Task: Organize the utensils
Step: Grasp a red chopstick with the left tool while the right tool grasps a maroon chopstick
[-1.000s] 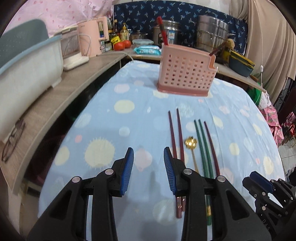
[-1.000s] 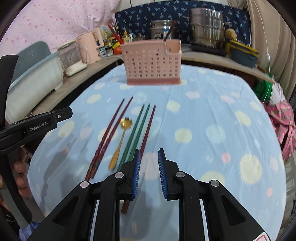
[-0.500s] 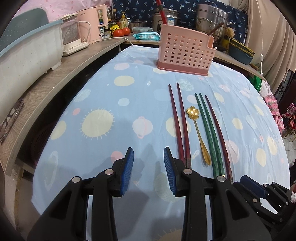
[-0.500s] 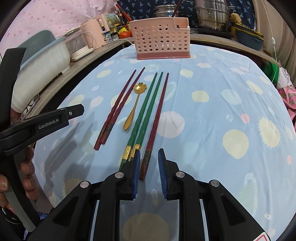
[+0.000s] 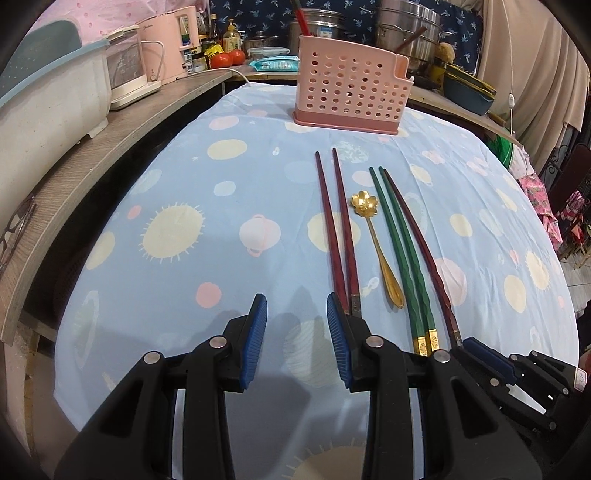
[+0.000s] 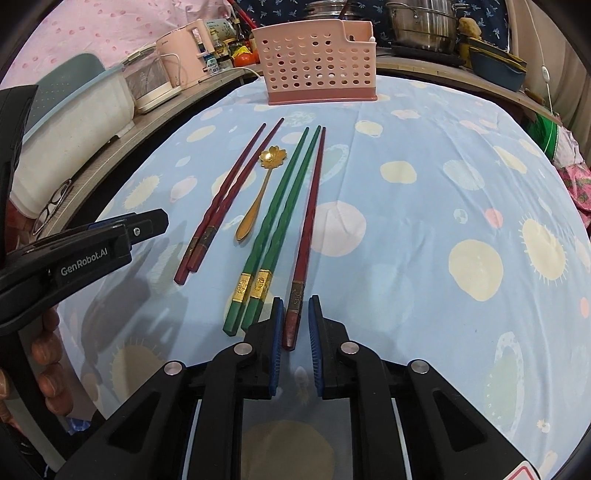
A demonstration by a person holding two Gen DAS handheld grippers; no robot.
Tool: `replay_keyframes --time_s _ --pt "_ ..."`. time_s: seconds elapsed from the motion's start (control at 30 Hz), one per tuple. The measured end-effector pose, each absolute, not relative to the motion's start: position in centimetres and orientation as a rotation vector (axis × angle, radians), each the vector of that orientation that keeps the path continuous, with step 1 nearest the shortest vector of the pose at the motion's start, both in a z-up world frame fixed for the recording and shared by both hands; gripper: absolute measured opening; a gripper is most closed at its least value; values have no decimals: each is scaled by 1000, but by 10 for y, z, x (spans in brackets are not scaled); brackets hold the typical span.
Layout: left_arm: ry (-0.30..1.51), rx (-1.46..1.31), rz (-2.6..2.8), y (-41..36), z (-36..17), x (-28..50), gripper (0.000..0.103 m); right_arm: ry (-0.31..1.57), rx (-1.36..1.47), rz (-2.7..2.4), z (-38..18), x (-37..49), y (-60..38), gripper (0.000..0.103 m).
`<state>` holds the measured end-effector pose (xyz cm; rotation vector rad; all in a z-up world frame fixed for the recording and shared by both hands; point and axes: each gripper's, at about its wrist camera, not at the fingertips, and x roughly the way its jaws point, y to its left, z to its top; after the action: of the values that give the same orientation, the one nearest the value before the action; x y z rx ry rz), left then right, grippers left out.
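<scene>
On the blue spotted cloth lie a pair of dark red chopsticks, a gold flower spoon, a pair of green chopsticks and a single dark red chopstick. A pink perforated basket stands upright behind them. My right gripper is low over the cloth, its jaws closing on the near end of the single dark red chopstick. My left gripper stands open and empty, its right pad beside the near ends of the red pair.
A wooden counter curves along the left with a white tub, a pink kettle and glasses. Steel pots and jars stand behind the basket. A hand holds the left gripper.
Both grippers have come down toward the near ends of the utensils. The right jaws have narrowed around the end of the single dark red chopstick. The left jaws keep the same gap.
</scene>
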<state>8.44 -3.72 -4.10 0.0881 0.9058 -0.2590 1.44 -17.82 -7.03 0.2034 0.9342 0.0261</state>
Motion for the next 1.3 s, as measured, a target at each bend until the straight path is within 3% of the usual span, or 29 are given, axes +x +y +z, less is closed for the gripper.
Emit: replay_keyframes --time_s 1.3 --pt "970 73 -262 -41 -65 84 32 934 252 4 -72 12 -194 7"
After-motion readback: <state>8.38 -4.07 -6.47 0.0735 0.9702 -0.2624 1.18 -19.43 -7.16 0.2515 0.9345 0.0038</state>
